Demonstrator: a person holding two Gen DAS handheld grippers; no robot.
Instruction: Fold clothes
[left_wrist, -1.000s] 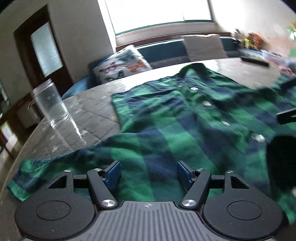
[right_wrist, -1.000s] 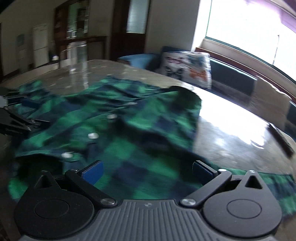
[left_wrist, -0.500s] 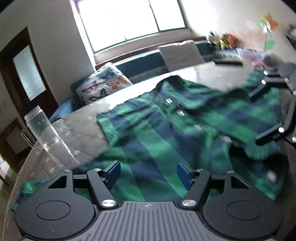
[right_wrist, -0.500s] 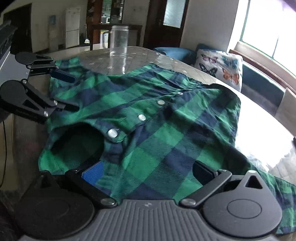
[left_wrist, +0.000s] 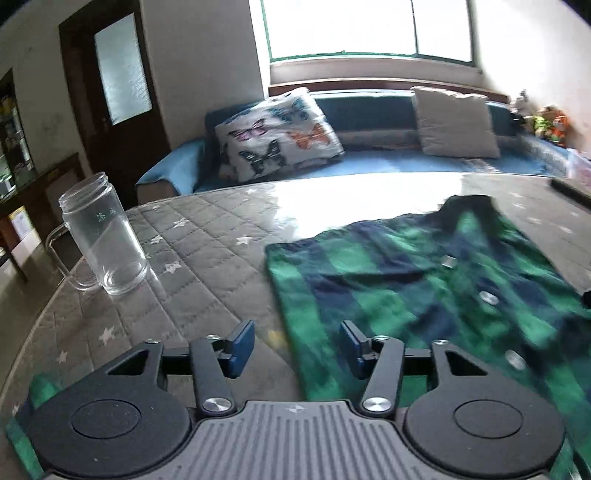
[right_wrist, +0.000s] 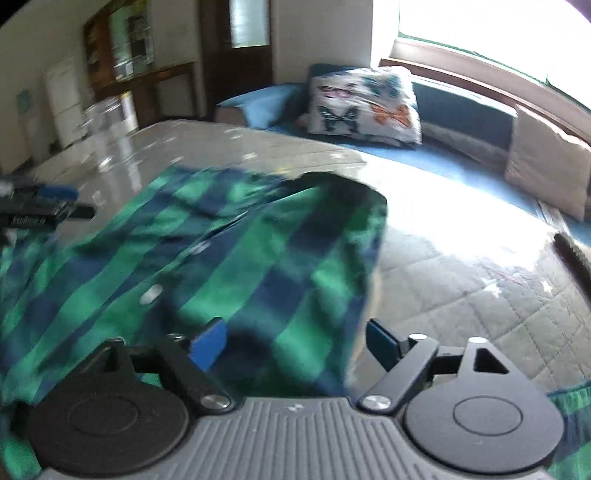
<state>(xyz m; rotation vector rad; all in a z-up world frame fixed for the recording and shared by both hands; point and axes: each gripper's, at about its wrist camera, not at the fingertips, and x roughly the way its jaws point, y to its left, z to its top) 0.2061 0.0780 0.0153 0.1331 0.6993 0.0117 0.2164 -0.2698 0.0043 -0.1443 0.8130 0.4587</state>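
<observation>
Two hand-held grippers hover over the desk, both released and grasping nothing. Your left hand-held gripper (left_wrist: 297, 349) has its jaws spread wide, and the near left edge of the green plaid shirt (left_wrist: 424, 291) runs just between them, so the right pad sits over cloth and the left pad over bare desk (left_wrist: 207, 258). Your right hand-held gripper (right_wrist: 295, 345) is likewise spread, with the shirt's opposite long edge (right_wrist: 364, 295) passing between its pads; cloth lies to its left, quilted desk to its right.

From both grippers the shirt stretches straight ahead, hem end near you and the dark collar (right_wrist: 347, 184) farthest off, so its long axis lies along each gripper's line of sight. The button row (left_wrist: 487, 297) runs the same way, to the right of the left gripper and to the left of the right one. Each gripper is nearest its own side seam, which suits a lengthwise fold inward. A strip of plaid, likely a sleeve, shows below each gripper body, left (left_wrist: 40, 387) and right (right_wrist: 569, 398); the blur prevents certainty.

Beyond the left gripper, well off to its left, stands a glass mug (left_wrist: 101, 236), apart from the cloth.
</observation>
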